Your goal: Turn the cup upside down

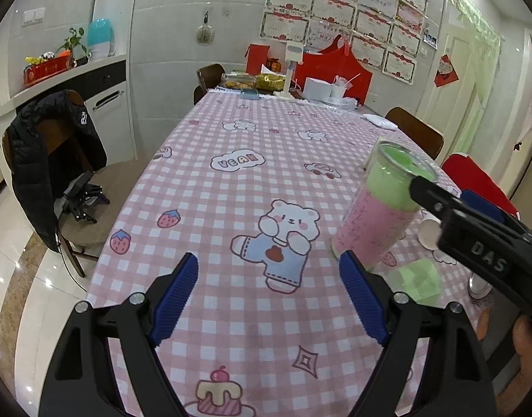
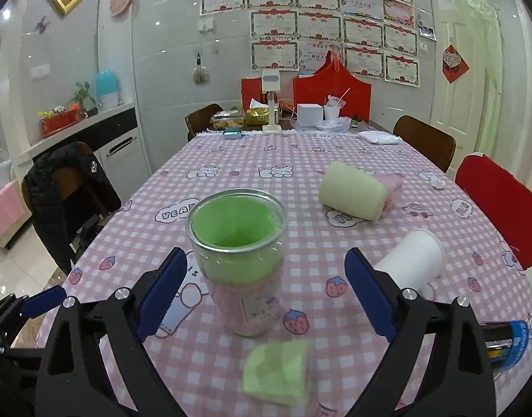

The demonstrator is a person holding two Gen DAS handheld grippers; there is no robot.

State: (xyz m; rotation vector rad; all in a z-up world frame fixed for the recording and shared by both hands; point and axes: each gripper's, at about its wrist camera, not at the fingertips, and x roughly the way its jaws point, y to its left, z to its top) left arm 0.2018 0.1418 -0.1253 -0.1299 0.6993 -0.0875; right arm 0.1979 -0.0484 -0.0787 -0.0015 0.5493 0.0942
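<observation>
Right wrist view: right gripper (image 2: 266, 292) is spread wide w/ both blue pads apart, nothing clamped. The cup (image 2: 239, 260) stands upright on the worktop (image 2: 266, 160) btw the two fingers, closer to the left pad, mouth up; it's clear w/ a green lining up top and pink lower down. Can't tell if either pad touches it, looks like gaps on both sides. Just in front of it, nearer the cam, a green folded cloth (image 2: 278, 373) lies flat. Off to the right a white paper cup (image 2: 417, 257) lies on its side, and further back a cream roll (image 2: 352, 191) also on its side. Left wrist view: left gripper (image 1: 269, 285) is released too, fingers wide, hovering over the bear print on the pink checked tablecloth (image 1: 231, 191), holding nothing. Cup (image 1: 377, 208) shows up to its right, w/ the right gripper (image 1: 450, 208) reaching in by the rim. Chair w/ a black jacket (image 1: 54, 160) sits off the left edge of the worktop.
</observation>
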